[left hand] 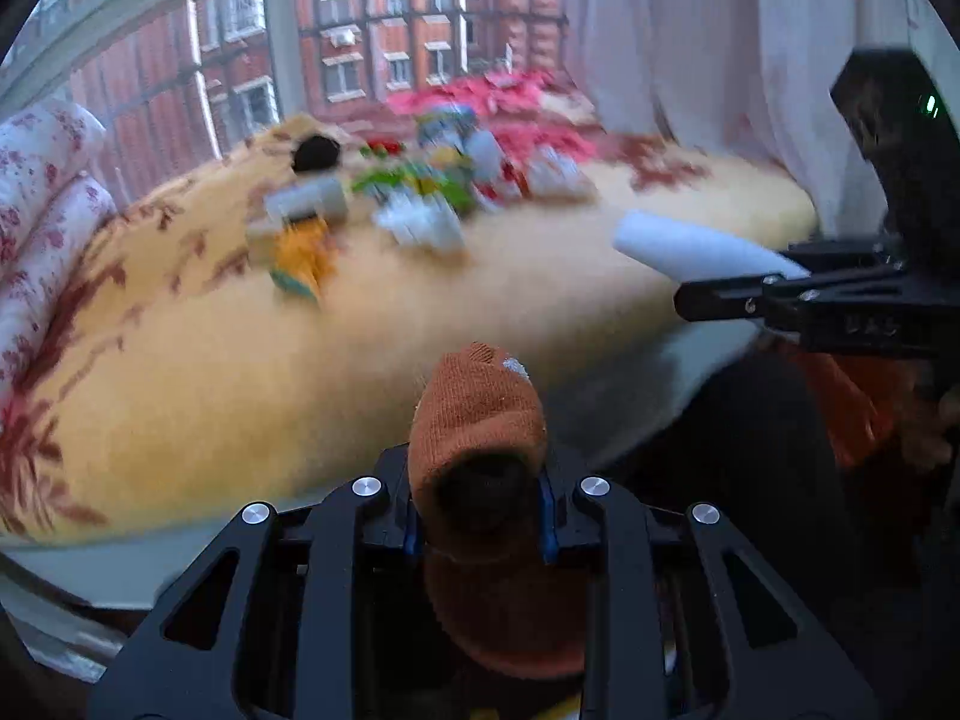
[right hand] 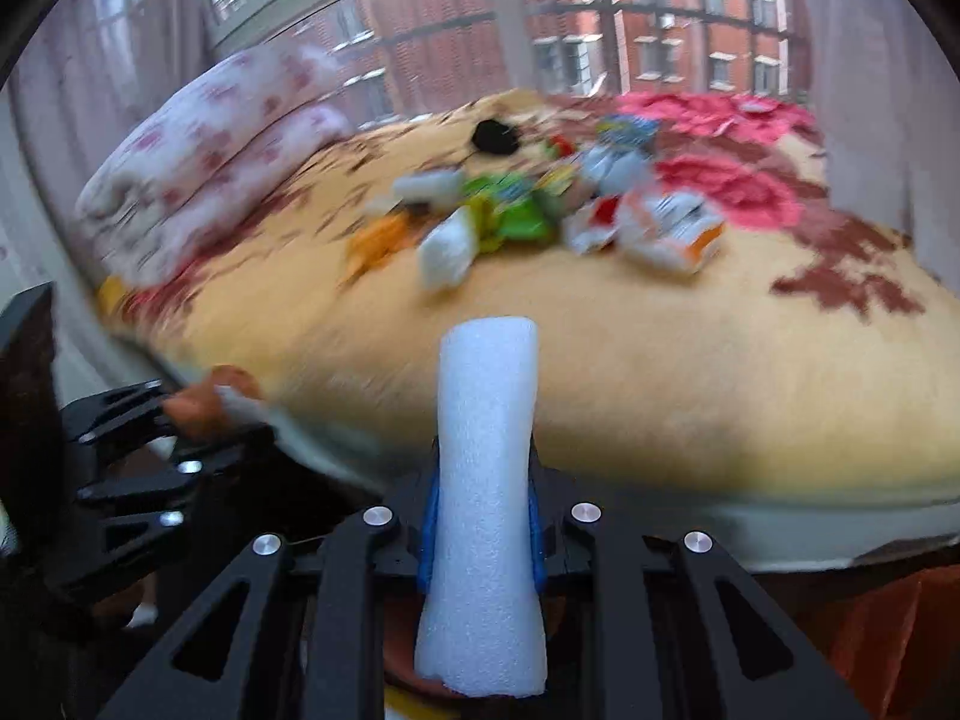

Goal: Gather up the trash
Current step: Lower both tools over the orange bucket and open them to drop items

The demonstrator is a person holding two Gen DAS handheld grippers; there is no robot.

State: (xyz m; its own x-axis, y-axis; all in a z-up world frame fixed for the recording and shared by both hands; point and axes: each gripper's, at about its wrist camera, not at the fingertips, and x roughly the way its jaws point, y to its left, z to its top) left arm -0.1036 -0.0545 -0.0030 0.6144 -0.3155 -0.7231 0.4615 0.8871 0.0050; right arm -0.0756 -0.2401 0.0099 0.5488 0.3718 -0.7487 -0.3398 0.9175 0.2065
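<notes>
My left gripper (left hand: 480, 516) is shut on an orange knitted sock (left hand: 480, 420) that stands up between its fingers, over the near edge of the bed. My right gripper (right hand: 483, 516) is shut on a white foam tube (right hand: 486, 456) that sticks up and forward. In the left wrist view the right gripper (left hand: 750, 294) shows at the right with the foam tube (left hand: 702, 249). In the right wrist view the left gripper (right hand: 174, 420) shows at the left with the sock (right hand: 204, 399). A blurred pile of wrappers and packets (left hand: 420, 192) (right hand: 540, 216) lies farther back on the bed.
The bed has a yellow blanket (left hand: 240, 372) (right hand: 660, 372) with red flower patterns. A floral folded quilt (left hand: 42, 198) (right hand: 210, 150) lies at the left. A black round object (left hand: 315, 153) (right hand: 495, 135) sits behind the pile. A window and white curtains (left hand: 720, 60) stand behind.
</notes>
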